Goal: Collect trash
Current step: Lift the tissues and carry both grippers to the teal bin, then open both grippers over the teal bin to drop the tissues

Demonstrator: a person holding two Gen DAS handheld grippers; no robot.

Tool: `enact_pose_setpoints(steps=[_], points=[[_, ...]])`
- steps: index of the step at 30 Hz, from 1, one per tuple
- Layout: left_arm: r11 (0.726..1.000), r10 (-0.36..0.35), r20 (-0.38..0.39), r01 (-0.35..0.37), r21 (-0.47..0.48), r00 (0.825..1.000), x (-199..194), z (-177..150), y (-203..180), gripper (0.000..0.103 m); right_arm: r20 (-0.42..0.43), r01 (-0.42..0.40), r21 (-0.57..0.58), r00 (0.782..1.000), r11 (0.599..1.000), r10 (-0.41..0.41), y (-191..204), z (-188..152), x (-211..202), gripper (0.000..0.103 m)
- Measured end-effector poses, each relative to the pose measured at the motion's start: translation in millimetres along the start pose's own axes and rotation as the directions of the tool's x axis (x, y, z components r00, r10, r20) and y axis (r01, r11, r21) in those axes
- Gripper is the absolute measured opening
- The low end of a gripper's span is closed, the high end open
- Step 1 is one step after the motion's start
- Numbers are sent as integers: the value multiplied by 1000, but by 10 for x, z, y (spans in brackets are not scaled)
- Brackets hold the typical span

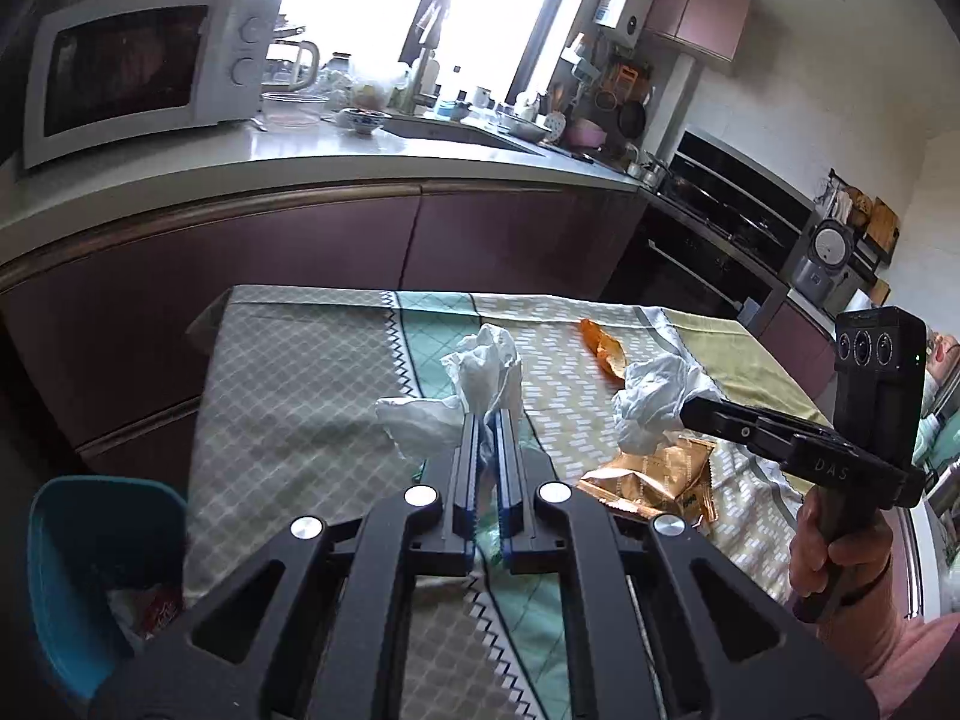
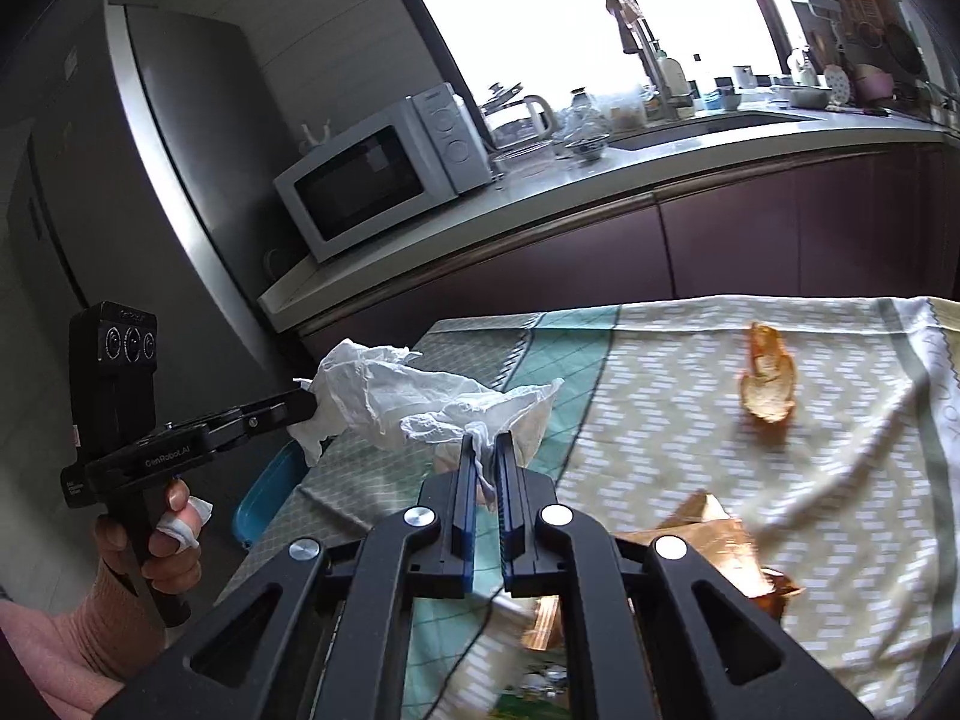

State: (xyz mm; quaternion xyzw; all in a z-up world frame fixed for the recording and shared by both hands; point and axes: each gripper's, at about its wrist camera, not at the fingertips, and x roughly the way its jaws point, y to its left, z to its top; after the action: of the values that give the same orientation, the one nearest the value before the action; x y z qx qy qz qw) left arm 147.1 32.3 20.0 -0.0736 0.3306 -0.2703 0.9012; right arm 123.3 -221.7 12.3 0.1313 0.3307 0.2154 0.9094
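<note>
My left gripper [image 1: 489, 414] is shut on a crumpled white tissue [image 1: 480, 372] and holds it above the patterned tablecloth [image 1: 300, 396]. My right gripper [image 2: 486, 438] is shut on a second crumpled white tissue [image 2: 510, 414]; from the left wrist view that tissue [image 1: 654, 396] hangs at the right gripper's tip. In the right wrist view the left gripper [image 2: 303, 405] carries its tissue [image 2: 372, 390] over the table's left edge. An orange peel [image 1: 603, 345] [image 2: 768, 384] and a shiny gold wrapper [image 1: 654, 480] [image 2: 714, 546] lie on the cloth.
A blue bin [image 1: 90, 552] with some trash inside stands on the floor left of the table; its rim [image 2: 264, 492] shows below the table edge. Behind are purple cabinets [image 1: 300, 240], a counter with a microwave [image 1: 138, 72], a sink, and a fridge [image 2: 150, 150].
</note>
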Motion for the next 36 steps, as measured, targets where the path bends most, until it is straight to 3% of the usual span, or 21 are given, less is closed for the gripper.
enact_pose_setpoints(steps=[10, 18, 26, 36], points=[[983, 156, 39, -151, -107, 987, -849, -418, 808, 5, -125, -168, -105, 980, 980, 154, 891, -77, 621, 5], [948, 257, 16, -249, -197, 966, -1231, -747, 1419, 6, -243, -283, -160, 940, 946, 241, 1537, -101, 1168, 5], [912, 315, -39, -314, -266, 948, -1219, -1024, 1860, 6, -351, -318, -192, 906, 928, 238, 2003, -173, 1757, 5], [890, 327, -118, -348, -296, 938, -907, -1158, 2184, 7, -427, -291, -204, 886, 935, 182, 2228, -299, 2276, 6]])
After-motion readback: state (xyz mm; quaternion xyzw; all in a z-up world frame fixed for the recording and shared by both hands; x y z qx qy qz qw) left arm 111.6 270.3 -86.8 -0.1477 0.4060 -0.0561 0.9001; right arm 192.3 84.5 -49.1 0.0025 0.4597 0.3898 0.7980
